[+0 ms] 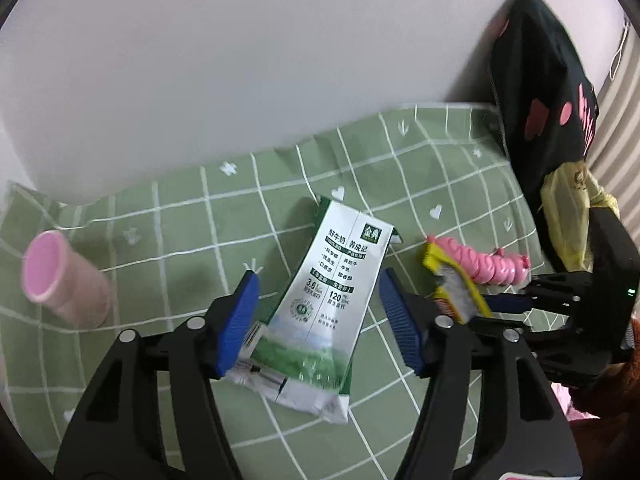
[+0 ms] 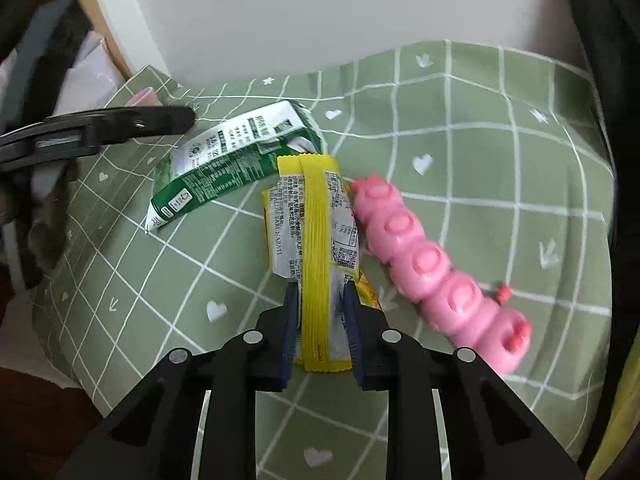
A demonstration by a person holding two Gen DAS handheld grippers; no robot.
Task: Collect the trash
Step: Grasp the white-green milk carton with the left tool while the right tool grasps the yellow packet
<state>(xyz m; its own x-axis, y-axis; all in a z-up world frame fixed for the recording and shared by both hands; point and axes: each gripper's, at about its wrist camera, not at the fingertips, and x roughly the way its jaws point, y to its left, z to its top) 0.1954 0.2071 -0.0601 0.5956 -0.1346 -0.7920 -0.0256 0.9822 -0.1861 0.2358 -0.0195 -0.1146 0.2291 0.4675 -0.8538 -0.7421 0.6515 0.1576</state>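
right gripper (image 2: 320, 312) pinching yellow wrapper (image 2: 310, 240), left gripper (image 1: 320, 304) wide

Left gripper (image 1: 316, 312) angled downward, blue pads spread wide apart, pressing on nothing. Right gripper (image 2: 321, 330) angled downward just to its right, blue pads drawn close together and clamped, black arms converging toward the tips.

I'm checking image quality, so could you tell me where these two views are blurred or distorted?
Left wrist view: fisheye bends the green checked cloth; the milk carton prints sharp, the pink cup soft. Right wrist view: the yellow wrapper is crisp, the pink bottle strip smears at its near end.
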